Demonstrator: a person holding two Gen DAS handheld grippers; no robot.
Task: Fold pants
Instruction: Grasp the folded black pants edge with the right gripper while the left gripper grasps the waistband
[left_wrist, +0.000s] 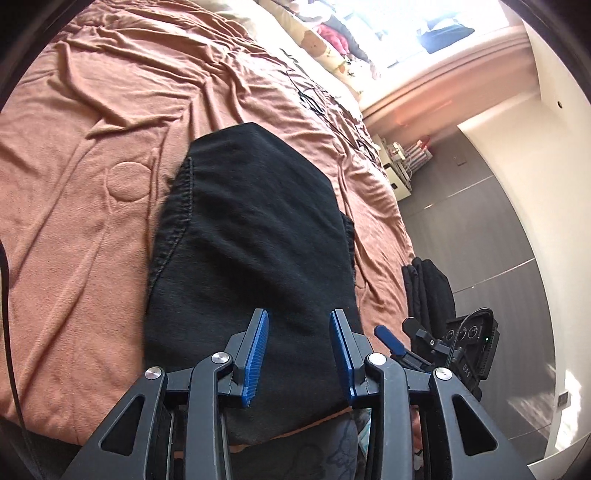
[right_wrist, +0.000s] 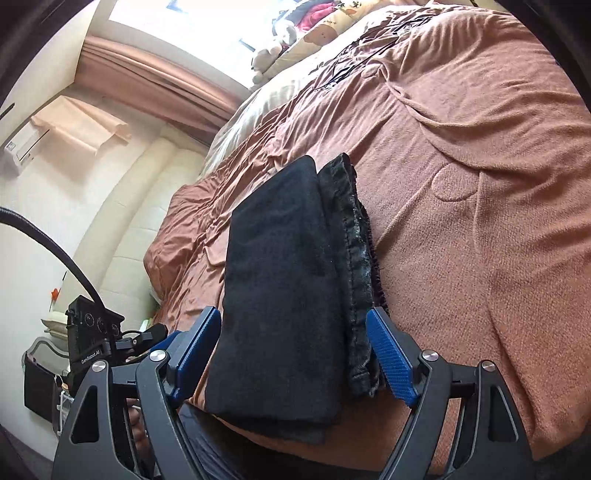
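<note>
The black pants (left_wrist: 251, 236) lie folded into a compact stack near the front edge of the bed; in the right wrist view the pants (right_wrist: 288, 295) show layered, with the waistband seam along their right side. My left gripper (left_wrist: 299, 321) is open and empty, hovering over the near end of the stack. My right gripper (right_wrist: 295, 325) is open wide, its blue pads on either side of the stack's near end without closing on it. The right gripper (left_wrist: 424, 343) also shows at the right of the left wrist view.
The bed is covered by a wrinkled terracotta blanket (left_wrist: 92, 155). Pillows and a plush toy (right_wrist: 273, 48) lie at the head by the window. Black cables (left_wrist: 317, 99) trail on the blanket. A grey floor (left_wrist: 480, 229) and small white cabinet (left_wrist: 399, 173) lie beside the bed.
</note>
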